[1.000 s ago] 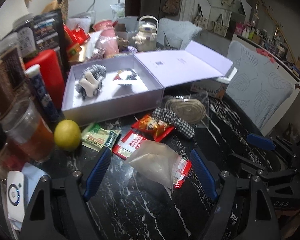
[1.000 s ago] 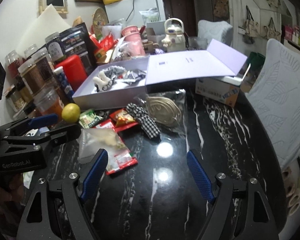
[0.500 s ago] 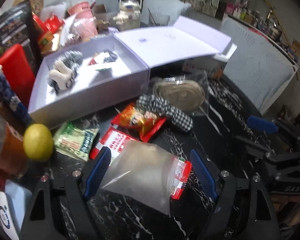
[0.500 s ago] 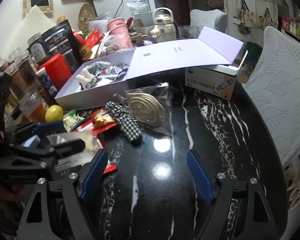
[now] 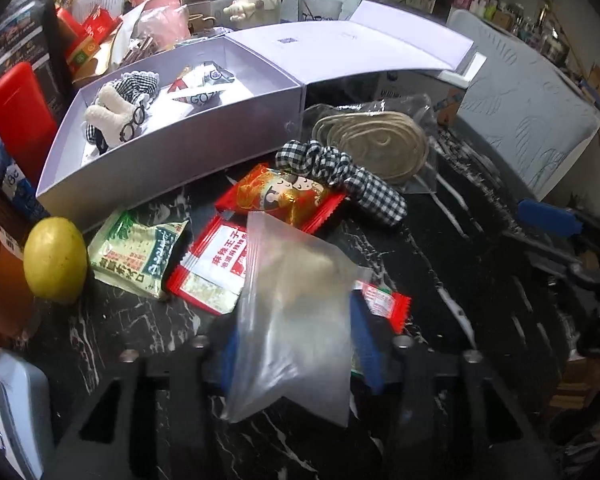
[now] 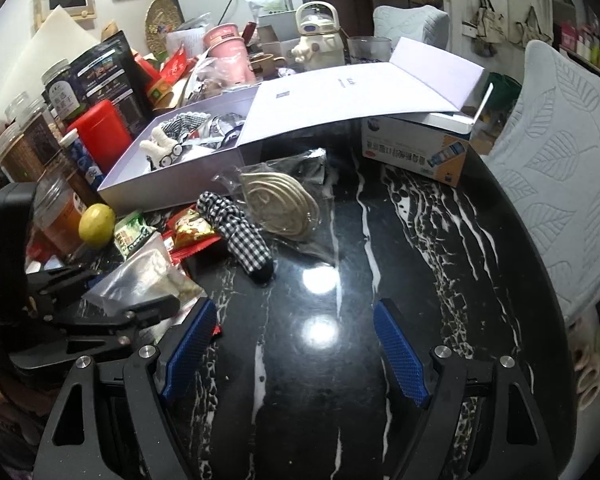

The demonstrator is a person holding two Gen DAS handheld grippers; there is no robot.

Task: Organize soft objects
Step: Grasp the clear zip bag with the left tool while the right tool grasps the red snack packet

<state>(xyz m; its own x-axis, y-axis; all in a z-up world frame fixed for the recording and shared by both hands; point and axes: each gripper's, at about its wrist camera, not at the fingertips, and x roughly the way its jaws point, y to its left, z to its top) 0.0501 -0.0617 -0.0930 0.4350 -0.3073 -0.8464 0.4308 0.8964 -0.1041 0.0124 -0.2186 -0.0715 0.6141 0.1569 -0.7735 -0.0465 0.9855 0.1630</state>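
My left gripper is shut on a frosted clear plastic bag with a pale soft item inside; the bag also shows in the right wrist view, held just above the black marble table. A checkered fabric piece and a bagged coil of rope lie beyond it. The open lavender box holds a white plush with glasses and a folded packet. My right gripper is open and empty over bare table, to the right of the left gripper.
Red snack packets, a green packet and a lemon lie by the box front. Jars, a red canister and clutter line the left and back. A blue-white carton sits under the box lid. A cushioned chair stands right.
My left gripper has moved forward and closed on the plastic bag, lifting it slightly. The right gripper has stayed open and shifted a little toward the table's centre.
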